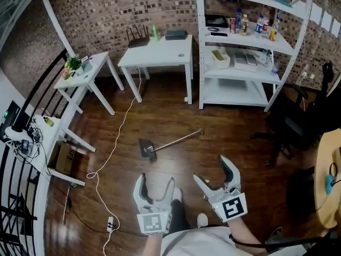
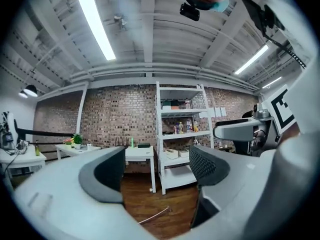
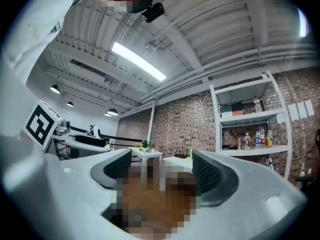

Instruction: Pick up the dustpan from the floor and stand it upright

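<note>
The dustpan (image 1: 146, 149) lies flat on the wooden floor, dark pan at the left, its long metal handle (image 1: 178, 140) running up to the right. In the left gripper view only the handle (image 2: 155, 215) shows, low between the jaws and far off. My left gripper (image 1: 155, 185) hovers open below the pan, well short of it, nothing between its fingers. My right gripper (image 1: 214, 170) stands open to the right, also apart from the dustpan and holding nothing. Both point level toward the back wall.
A white table (image 1: 158, 53) and a white shelf unit (image 1: 246, 41) with bottles stand against the brick wall. A smaller white table (image 1: 85, 74) is at the left. A white cable (image 1: 115, 143) runs across the floor to a power strip (image 1: 110, 224). A dark office chair (image 1: 295, 121) is at the right.
</note>
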`<action>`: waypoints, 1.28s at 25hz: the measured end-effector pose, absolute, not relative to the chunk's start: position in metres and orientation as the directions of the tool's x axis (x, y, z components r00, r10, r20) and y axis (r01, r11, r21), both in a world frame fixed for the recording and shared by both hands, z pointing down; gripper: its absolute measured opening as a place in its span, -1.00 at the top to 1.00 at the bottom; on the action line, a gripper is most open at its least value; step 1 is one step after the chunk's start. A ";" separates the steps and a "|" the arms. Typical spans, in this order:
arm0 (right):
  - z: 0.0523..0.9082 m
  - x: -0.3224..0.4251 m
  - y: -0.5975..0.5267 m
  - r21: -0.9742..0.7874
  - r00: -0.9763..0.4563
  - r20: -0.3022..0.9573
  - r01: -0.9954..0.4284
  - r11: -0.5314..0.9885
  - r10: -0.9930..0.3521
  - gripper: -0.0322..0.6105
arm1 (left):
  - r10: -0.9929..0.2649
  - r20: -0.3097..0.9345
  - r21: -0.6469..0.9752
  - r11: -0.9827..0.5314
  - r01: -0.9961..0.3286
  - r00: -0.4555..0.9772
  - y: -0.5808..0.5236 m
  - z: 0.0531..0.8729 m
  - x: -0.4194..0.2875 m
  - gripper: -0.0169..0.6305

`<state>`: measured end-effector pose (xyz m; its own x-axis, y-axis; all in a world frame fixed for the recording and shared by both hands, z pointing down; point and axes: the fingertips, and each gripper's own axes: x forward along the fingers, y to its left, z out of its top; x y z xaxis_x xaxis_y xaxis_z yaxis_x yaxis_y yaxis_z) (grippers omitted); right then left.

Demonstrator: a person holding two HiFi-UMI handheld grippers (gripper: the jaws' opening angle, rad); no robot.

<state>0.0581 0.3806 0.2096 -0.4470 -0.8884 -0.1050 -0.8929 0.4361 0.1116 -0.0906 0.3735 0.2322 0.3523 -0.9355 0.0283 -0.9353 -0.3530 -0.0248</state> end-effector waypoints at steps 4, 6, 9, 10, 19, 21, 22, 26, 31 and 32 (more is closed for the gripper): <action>0.225 0.049 0.313 0.117 -0.442 -0.052 -0.893 0.434 -0.896 -0.22 | -0.914 0.007 0.023 -0.405 -0.914 0.406 0.307 0.248 -0.099 -0.30; 0.232 0.045 0.276 0.109 -0.414 -0.016 -0.906 0.410 -0.910 -0.21 | -0.909 0.002 0.015 -0.417 -0.909 0.417 0.272 0.249 -0.110 -0.27; 0.237 0.033 0.221 0.071 -0.373 0.026 -0.925 0.374 -0.928 -0.20 | -0.899 -0.008 0.007 -0.439 -0.899 0.439 0.217 0.247 -0.132 -0.33; 0.238 0.027 0.207 0.062 -0.366 0.036 -0.928 0.367 -0.930 -0.20 | -0.895 -0.007 0.008 -0.447 -0.895 0.447 0.202 0.248 -0.139 -0.35; 0.296 0.026 0.128 -0.039 -0.381 0.139 -0.925 0.379 -0.914 -0.20 | -0.854 0.080 0.026 -0.514 -0.857 0.514 0.095 0.301 -0.112 -0.46; 0.313 0.042 0.104 -0.085 -0.378 0.155 -0.926 0.369 -0.913 -0.20 | -0.848 0.108 0.023 -0.520 -0.854 0.519 0.071 0.315 -0.098 -0.46; 0.323 0.051 0.090 -0.119 -0.375 0.164 -0.926 0.359 -0.912 -0.20 | -0.845 0.124 0.027 -0.520 -0.853 0.520 0.058 0.322 -0.091 -0.45; 0.370 0.081 0.035 -0.259 -0.384 0.216 -0.909 0.326 -0.898 -0.19 | -0.837 0.190 0.043 -0.515 -0.856 0.513 0.008 0.366 -0.068 -0.45; 0.457 0.137 -0.034 -0.379 -0.390 0.312 -0.887 0.264 -0.866 -0.13 | -0.791 0.311 0.069 -0.534 -0.842 0.527 -0.054 0.433 -0.015 -0.45; 0.479 0.148 -0.047 -0.407 -0.393 0.332 -0.880 0.245 -0.858 -0.13 | -0.781 0.336 0.078 -0.533 -0.842 0.526 -0.066 0.451 -0.006 -0.45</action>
